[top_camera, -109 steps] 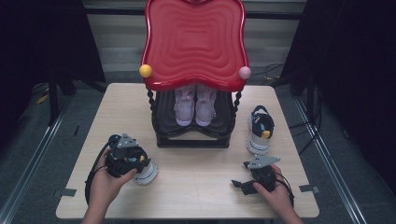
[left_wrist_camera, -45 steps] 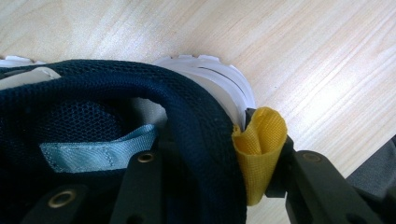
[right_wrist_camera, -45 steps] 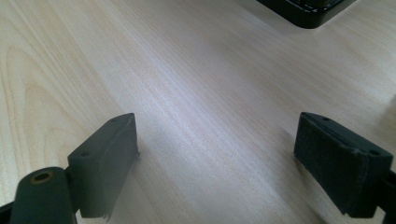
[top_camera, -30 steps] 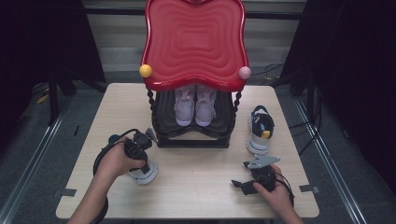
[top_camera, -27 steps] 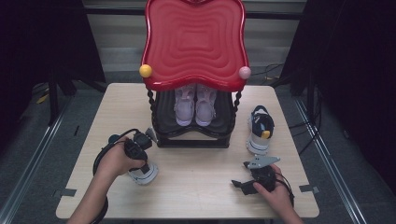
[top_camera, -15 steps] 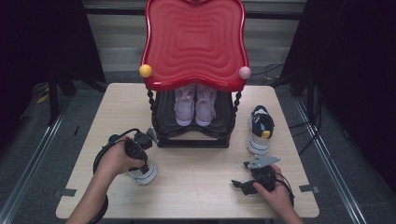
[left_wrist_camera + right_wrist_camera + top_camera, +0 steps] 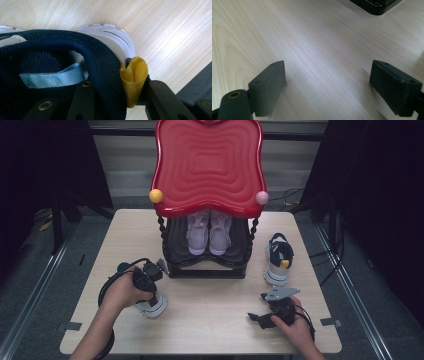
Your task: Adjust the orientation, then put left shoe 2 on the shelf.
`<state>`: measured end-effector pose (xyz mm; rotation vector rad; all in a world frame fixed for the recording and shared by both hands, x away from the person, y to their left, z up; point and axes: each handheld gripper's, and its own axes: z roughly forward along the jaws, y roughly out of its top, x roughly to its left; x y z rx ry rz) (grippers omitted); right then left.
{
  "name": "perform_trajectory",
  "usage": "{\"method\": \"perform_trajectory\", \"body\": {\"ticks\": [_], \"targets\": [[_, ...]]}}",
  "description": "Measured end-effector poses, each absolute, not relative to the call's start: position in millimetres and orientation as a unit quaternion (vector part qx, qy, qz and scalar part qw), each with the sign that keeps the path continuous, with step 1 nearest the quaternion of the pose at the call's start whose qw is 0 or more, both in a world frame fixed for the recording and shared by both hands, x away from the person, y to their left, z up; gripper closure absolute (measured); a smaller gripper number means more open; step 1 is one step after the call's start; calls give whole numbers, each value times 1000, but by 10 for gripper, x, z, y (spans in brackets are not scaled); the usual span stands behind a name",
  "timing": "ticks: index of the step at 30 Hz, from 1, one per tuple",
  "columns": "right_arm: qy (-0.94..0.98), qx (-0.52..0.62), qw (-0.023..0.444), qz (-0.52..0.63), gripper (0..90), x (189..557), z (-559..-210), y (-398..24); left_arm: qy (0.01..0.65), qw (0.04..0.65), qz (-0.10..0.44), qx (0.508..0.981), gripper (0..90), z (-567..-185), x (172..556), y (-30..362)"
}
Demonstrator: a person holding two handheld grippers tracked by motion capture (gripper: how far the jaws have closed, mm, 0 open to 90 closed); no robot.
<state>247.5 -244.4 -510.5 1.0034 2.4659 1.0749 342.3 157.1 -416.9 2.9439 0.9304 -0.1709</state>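
Navy sneaker (image 7: 57, 62) with a white sole lay on the bench (image 7: 210, 320) near its front left corner, in front of and left of the black shoe rack (image 7: 207, 255). In the left gripper view its padded heel collar sat between the two black jaws of the left tongs (image 7: 112, 100), one jaw inside the shoe opening and the other outside against the yellow heel loop (image 7: 133, 80), which was squashed into a fold. Those jaws had just been closing and now pinched the heel wall, a hold that looked chosen because the collar is the firmest edge to lift a shoe by. In the high view the left hand (image 7: 122, 290) covered the left tongs and most of the shoe, with only the pale toe showing.

Its mate, the second navy sneaker (image 7: 278, 257), stood on the bench just right of the rack, well apart from the first. A pair of lilac shoes (image 7: 209, 232) already sat on the rack's shelf under the red wavy top (image 7: 207, 165), so the held shoe was probably meant to join its partner or the rack.

The right tongs (image 7: 334, 87) rested low over bare wood at the front right, jaws spread wide with nothing between them, apparently waiting their turn
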Motion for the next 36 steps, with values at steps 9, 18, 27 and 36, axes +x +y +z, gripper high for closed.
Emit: {"method": "perform_trajectory", "body": {"ticks": [9,18,27,36], "targets": [[851,346,134,371,130,2475,-5105,-2444,301,29,-46,952,704,-4058,3408,1605],[851,346,134,371,131,2476,-5105,-2444,290,26,-43,956,705,-3866,3416,1642],[851,346,134,371,131,2476,-5105,-2444,280,38,-34,959,708,-3649,3403,1662],[850,346,137,372,130,2478,-5105,-2444,262,30,-26,964,715,-3326,3427,1661]]}}
